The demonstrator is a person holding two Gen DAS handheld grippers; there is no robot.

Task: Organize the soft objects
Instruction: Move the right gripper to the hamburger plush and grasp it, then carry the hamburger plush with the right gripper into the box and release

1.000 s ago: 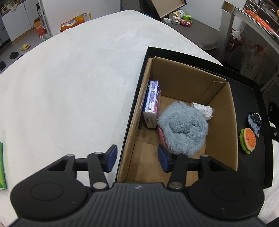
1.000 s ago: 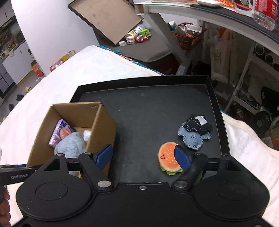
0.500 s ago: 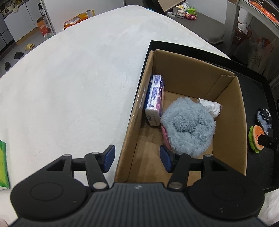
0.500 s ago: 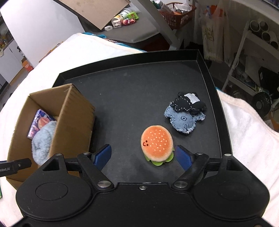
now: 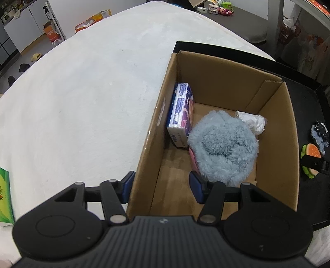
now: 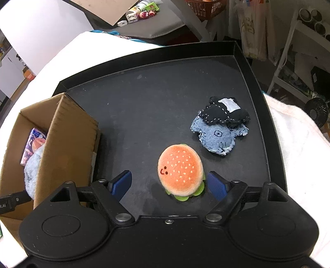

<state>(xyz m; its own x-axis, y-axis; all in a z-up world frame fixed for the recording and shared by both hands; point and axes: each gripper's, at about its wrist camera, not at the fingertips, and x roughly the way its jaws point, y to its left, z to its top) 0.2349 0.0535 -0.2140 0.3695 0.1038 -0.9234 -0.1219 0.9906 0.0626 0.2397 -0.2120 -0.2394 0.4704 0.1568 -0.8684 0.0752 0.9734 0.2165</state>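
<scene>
Closer now, my right gripper point(image 6: 169, 182) straddles the burger point(image 6: 180, 170), spread to grasp; left gripper point(image 5: 162, 186) hangs released astride the box point(image 5: 288, 144) wall.

Looks like a lived-in home, kinda messy; slippers point(image 5: 36, 56) on the floor by white cabinets point(image 5: 26, 31); toys point(image 6: 144, 14) and bottles on a mat; bags point(image 6: 253, 31) hanging off a cluttered shelf point(image 6: 305, 26); small fan point(image 6: 315, 112) too

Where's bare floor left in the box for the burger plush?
Free: the cardboard box floor strip nearest the left gripper, and the far wall side. Crowded: middle, with fluffy blue plush, tissue pack, white wad. Burger plush sits outside.
</scene>
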